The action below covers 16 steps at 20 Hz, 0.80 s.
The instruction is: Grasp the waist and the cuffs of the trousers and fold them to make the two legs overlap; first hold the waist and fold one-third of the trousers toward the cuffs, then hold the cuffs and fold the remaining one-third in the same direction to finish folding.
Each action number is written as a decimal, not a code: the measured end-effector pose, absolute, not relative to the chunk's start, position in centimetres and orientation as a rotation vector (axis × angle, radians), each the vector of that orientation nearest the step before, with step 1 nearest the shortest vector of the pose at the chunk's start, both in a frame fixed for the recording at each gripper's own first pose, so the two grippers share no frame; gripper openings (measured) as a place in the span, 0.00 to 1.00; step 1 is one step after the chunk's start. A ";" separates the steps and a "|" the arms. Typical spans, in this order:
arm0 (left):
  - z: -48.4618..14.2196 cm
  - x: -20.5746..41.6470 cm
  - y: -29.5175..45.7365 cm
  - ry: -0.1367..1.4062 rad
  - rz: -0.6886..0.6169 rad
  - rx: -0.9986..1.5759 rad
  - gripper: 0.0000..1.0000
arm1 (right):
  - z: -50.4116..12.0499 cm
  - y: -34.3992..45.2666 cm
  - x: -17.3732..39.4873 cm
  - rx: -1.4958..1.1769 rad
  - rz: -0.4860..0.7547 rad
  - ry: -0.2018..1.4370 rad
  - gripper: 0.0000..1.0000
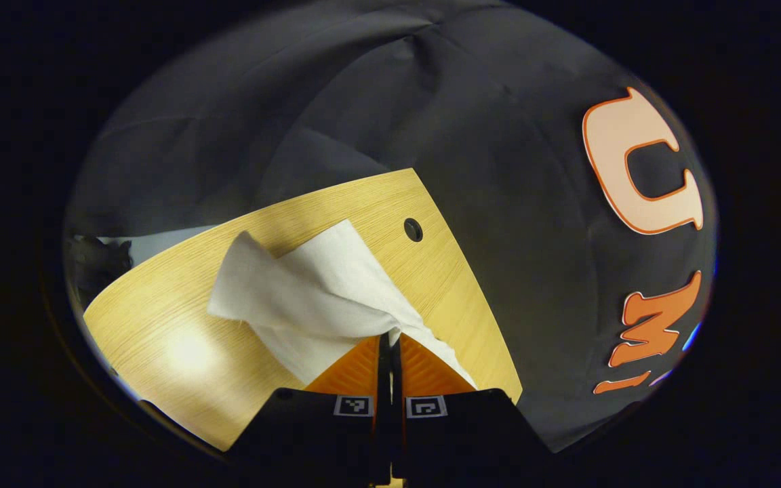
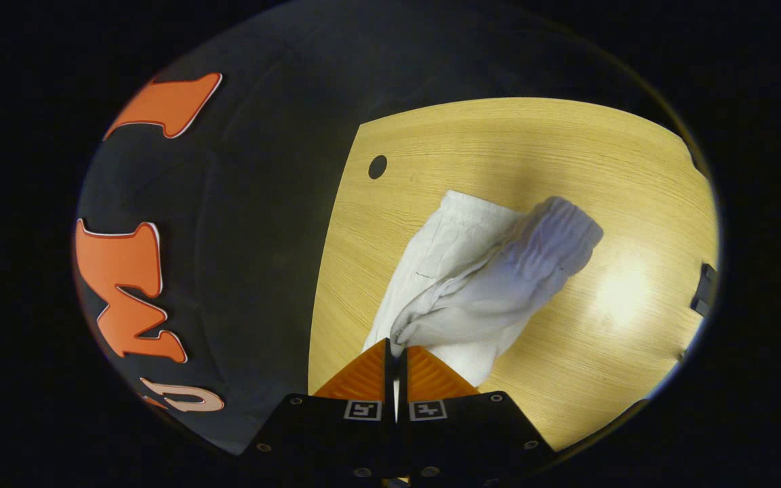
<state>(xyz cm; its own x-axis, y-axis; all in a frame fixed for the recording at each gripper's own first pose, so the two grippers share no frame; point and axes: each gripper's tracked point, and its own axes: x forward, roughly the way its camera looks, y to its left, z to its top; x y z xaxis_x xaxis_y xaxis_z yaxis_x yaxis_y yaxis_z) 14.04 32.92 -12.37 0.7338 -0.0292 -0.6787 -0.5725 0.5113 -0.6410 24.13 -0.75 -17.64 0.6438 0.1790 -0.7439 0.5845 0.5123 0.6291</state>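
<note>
Broadly: wooden table (image 2: 431,135), cable hole at 11 o'clock in the right gripper view. White trousers (image 2: 478,271) half lifted off it, long axis strung between both tools. From right gripper (image 2: 395,352), cloth fanning toward 1 o'clock, ribbed waist (image 2: 560,237) farthest out. From left gripper (image 1: 389,339), cloth running toward 11 o'clock. Both jaws clenched on bunched fabric. Judged: legs being brought to overlap; neither hand nearer.

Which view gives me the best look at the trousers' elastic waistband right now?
The right gripper view: the ribbed waistband is lifted off the table, trousers pinched in the right tool. The left gripper view shows plain cloth from the left tool, no waistband discernible.
</note>
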 end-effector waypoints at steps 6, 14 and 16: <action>-14.9 18.4 32.9 0.755 0.373 -0.974 0.04 | -20.8 -0.4 29.4 1.032 -0.302 0.927 0.00; -18.7 24.1 33.7 0.812 0.411 -0.909 0.04 | -25.4 -0.4 36.1 1.024 -0.324 1.013 0.02; -19.0 24.9 33.9 0.819 0.414 -0.870 0.04 | -25.6 -0.2 36.8 1.020 -0.325 1.026 0.02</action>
